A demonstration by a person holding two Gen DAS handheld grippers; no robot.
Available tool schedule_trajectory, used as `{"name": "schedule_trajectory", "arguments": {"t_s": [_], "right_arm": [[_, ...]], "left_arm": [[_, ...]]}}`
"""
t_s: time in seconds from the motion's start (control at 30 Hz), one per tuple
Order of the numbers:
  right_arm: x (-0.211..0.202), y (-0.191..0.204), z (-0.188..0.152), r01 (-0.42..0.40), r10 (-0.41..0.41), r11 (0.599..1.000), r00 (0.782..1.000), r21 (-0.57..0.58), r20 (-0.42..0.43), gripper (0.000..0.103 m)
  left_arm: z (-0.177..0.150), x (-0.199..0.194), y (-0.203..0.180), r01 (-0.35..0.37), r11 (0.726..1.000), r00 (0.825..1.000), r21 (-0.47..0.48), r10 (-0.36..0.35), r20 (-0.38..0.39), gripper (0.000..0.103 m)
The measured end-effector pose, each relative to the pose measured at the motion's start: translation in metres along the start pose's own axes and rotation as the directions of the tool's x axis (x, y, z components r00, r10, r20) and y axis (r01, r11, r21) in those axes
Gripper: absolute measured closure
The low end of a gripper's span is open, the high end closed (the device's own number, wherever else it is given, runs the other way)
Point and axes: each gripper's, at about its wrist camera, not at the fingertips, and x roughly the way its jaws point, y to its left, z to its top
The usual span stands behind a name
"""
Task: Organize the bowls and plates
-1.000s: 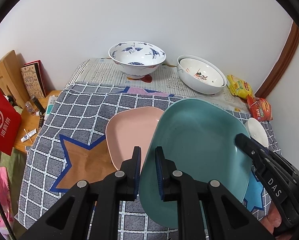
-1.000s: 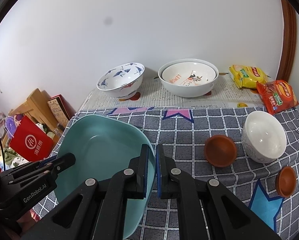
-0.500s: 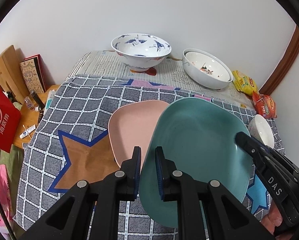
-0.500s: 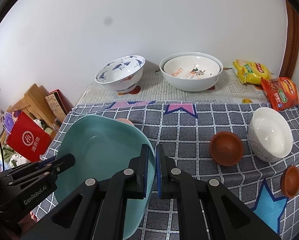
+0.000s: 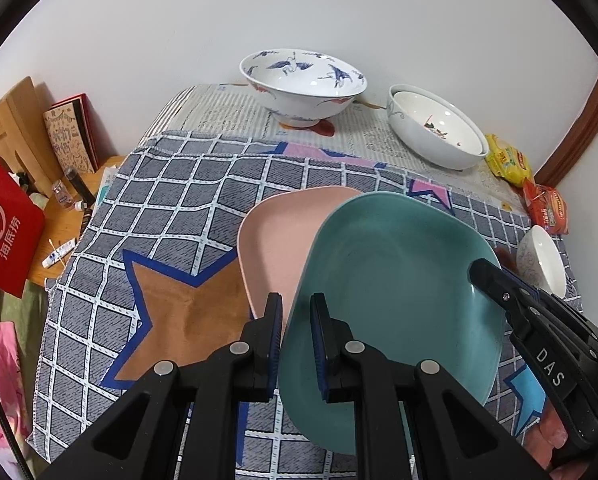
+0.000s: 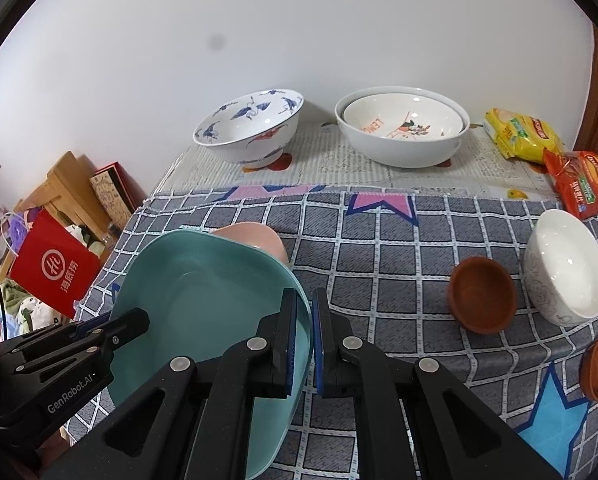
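The left gripper [image 5: 295, 340], marked "GenRobot.AI", and the right gripper [image 6: 312, 344], marked "DAS", are each pinching a rim of the teal plate [image 5: 395, 288], which is hanging lower than before over the pink plate [image 5: 275, 240]. Only the right view is showing two brown bowls [image 6: 481, 294].

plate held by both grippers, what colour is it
Teal green: the plate is plain, with no pattern. It shows best in the left wrist view, over a pink plate.
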Motion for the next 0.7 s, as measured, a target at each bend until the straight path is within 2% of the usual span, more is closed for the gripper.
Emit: {"name": "schedule_trajectory", "arguments": {"t_s": [0.4, 0.7], "right_arm": [[0.032, 0.001, -0.003, 0.001, -0.002, 1.0, 0.997, -0.016, -0.072, 0.095], [0.047, 0.005, 0.006, -0.003, 0.0, 0.999, 0.996, -0.035, -0.084, 0.095]], "left_arm": [[0.003, 0.026, 0.005, -0.029, 1.0, 0.999, 0.002, 0.029, -0.042, 0.089], [0.015, 0.032, 0.01, -0.04, 0.999, 0.998, -0.016, 0.039, -0.039, 0.089]]}}
